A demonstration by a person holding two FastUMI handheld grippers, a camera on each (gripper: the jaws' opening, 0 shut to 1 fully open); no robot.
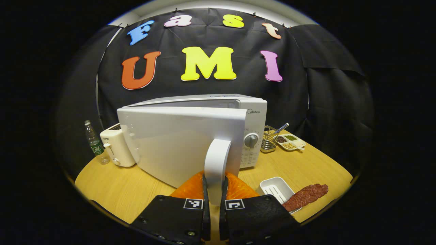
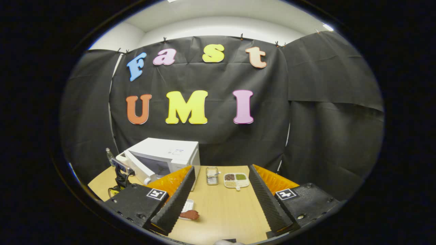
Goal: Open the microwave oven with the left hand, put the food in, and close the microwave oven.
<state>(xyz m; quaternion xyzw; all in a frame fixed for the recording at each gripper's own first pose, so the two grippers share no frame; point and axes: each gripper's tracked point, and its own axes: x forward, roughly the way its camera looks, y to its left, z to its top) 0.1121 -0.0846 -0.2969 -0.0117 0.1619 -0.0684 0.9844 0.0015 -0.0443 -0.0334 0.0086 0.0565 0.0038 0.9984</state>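
The white microwave (image 1: 253,114) stands at the back of the wooden table, its door (image 1: 170,139) swung partly out toward me. My left gripper (image 1: 214,185) is shut on the door's upright white handle (image 1: 218,156), one finger on each side. The food, a reddish-brown strip of meat (image 1: 305,196), lies on a white tray (image 1: 274,189) at the front right. In the right gripper view my right gripper (image 2: 221,194) hangs open above the table with nothing between its fingers. The microwave (image 2: 170,151) is to its far left, and the meat (image 2: 189,214) lies low by its left finger.
A white toaster (image 1: 117,148) and a water bottle (image 1: 95,143) stand left of the microwave. A wire basket (image 1: 269,139) and a divided dish of grains (image 1: 292,141) sit to its right. Bare tabletop (image 2: 224,211) lies under the right gripper.
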